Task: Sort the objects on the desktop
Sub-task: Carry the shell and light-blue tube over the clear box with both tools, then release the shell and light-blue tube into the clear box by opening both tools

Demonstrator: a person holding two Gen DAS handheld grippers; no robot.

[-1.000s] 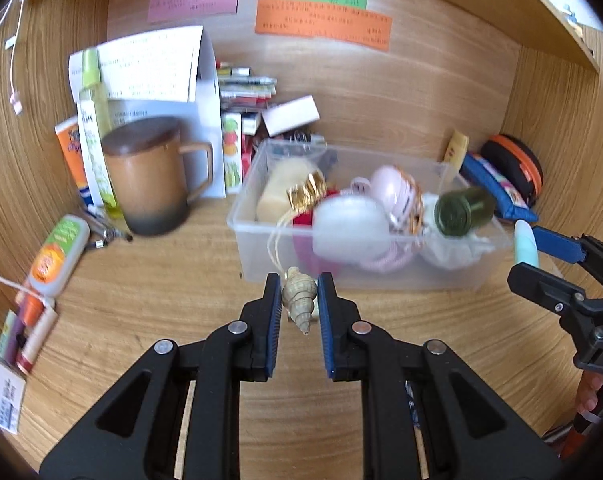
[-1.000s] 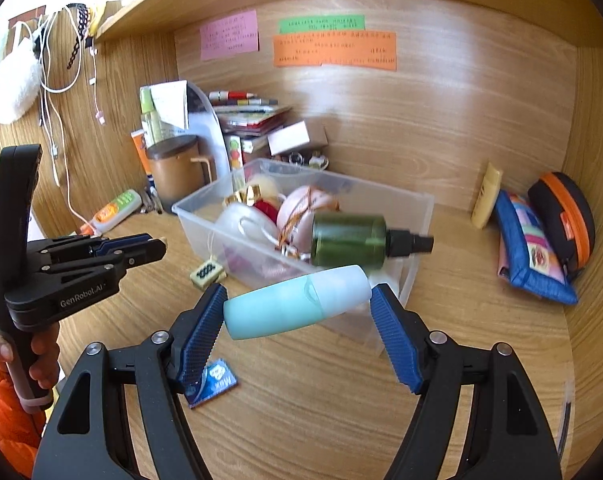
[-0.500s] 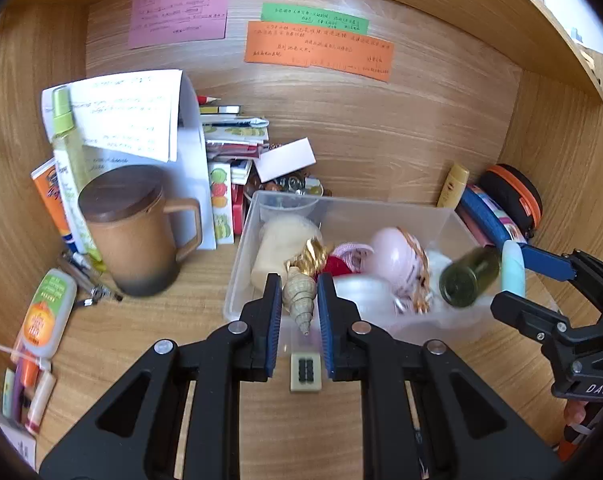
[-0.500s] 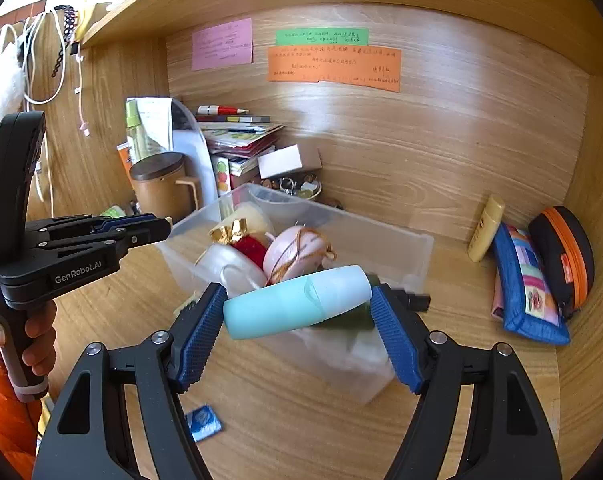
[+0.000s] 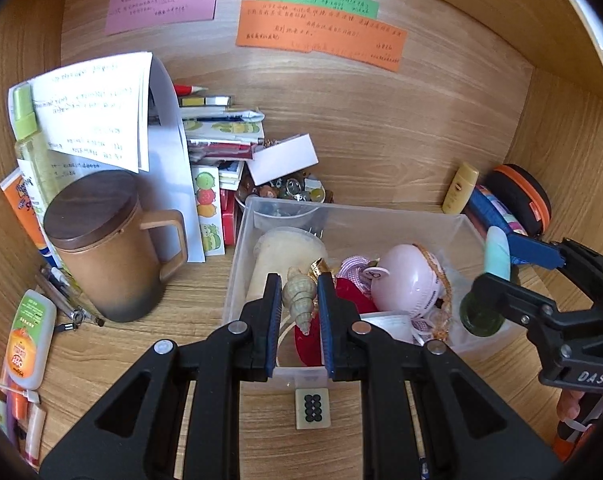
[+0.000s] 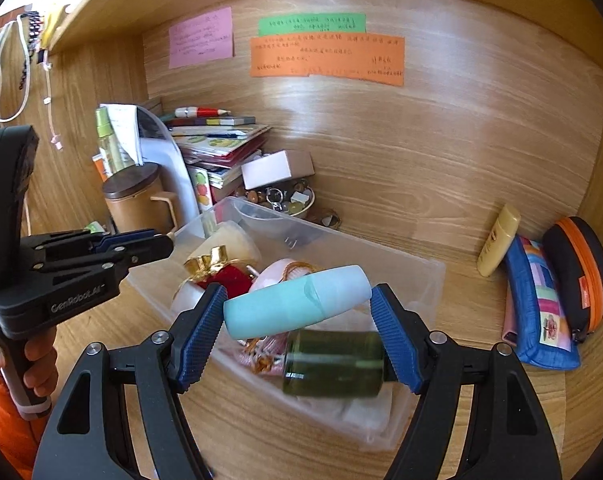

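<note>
A: How many things are held?

B: Two. The left gripper (image 5: 299, 308) has its fingers clenched on one seashell (image 5: 300, 295), above the clear bin (image 5: 381, 216). The right gripper (image 6: 297, 320) grasps one turquoise tube (image 6: 297, 307) over the same bin.

A: And on the counter (image 5: 149, 344)?

B: One mahjong tile (image 5: 312, 408), one lidded mug (image 5: 105, 248); three paper notes (image 5: 321, 34) on the wall.

"GenRobot.AI", seemingly, on left claw (image 6: 163, 242)
</note>
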